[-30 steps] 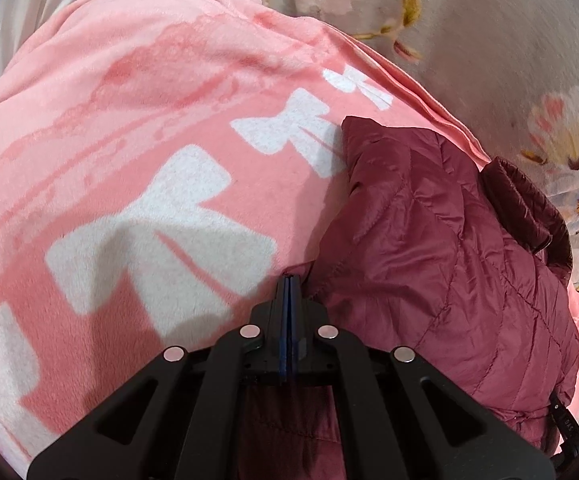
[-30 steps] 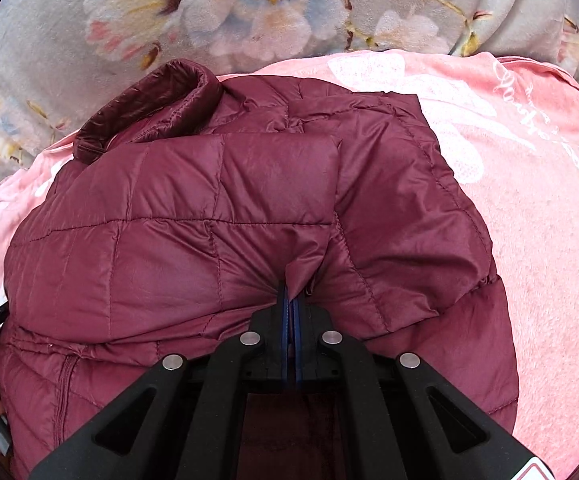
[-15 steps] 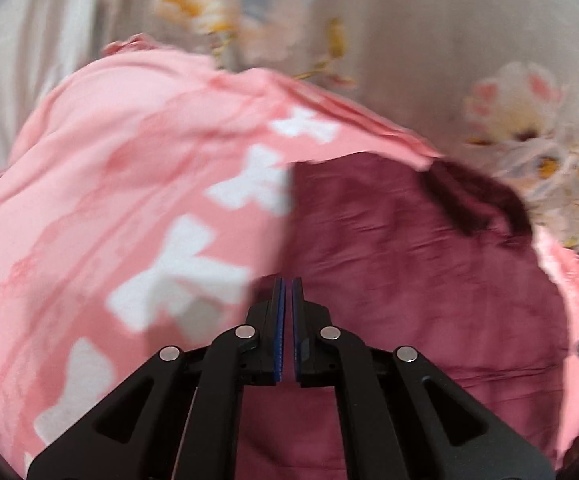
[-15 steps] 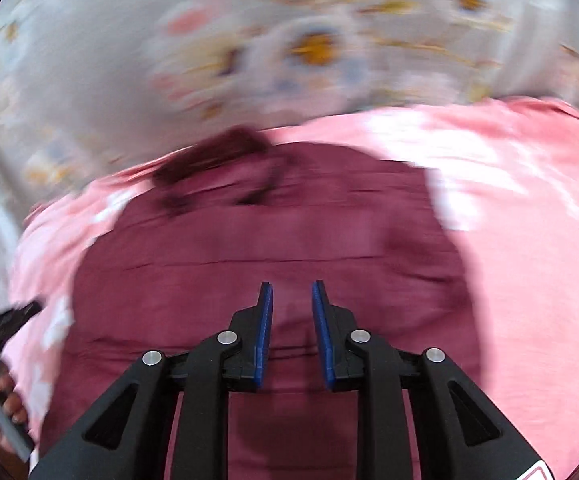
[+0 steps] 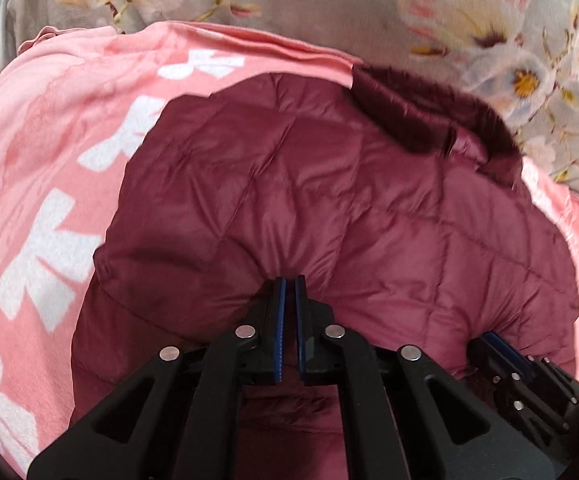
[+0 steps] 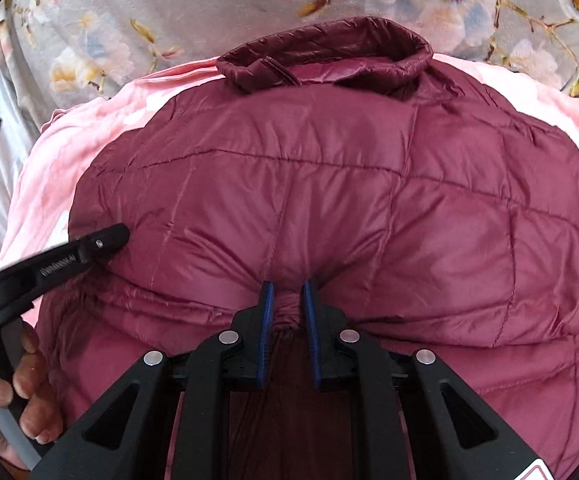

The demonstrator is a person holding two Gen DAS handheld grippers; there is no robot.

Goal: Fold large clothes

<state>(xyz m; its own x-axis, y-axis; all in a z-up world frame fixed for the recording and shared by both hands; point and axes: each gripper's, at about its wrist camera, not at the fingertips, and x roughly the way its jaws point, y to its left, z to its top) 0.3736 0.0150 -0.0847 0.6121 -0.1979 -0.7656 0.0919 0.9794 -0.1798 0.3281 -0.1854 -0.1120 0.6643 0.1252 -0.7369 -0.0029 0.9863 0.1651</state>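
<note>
Maroon quilted jacket (image 5: 329,208) lies spread on a pink blanket (image 5: 49,152) with white bow shapes. Under the blanket, a grey floral bedspread (image 5: 329,4) shows along the far side. The jacket's collar (image 6: 325,56) is at the far end, rolled and standing up a little, close to the blanket's far edge.

Left gripper (image 5: 289,284): tips at the near hem of the jacket, blue pads almost together, only a thin slot between them. Fabric puckers toward the tips, but whether any cloth sits in that slot is hard to tell from this angle. From the right wrist camera the same gripper (image 6: 119,234) comes in from the left, its tip resting against the jacket's left panel. The person's hand (image 6: 13,392) is wrapped around its grey handle.

Right gripper (image 6: 287,292): jaws parted a modest way, with a bunched fold of the jacket's hem gathered between the blue pads. Both pads touch the fold, and quilting lines converge on it. In the left wrist view this gripper (image 5: 493,340) appears at the lower right, also at the near hem.

Both grippers are on the near edge of the jacket, side by side but apart.
</note>
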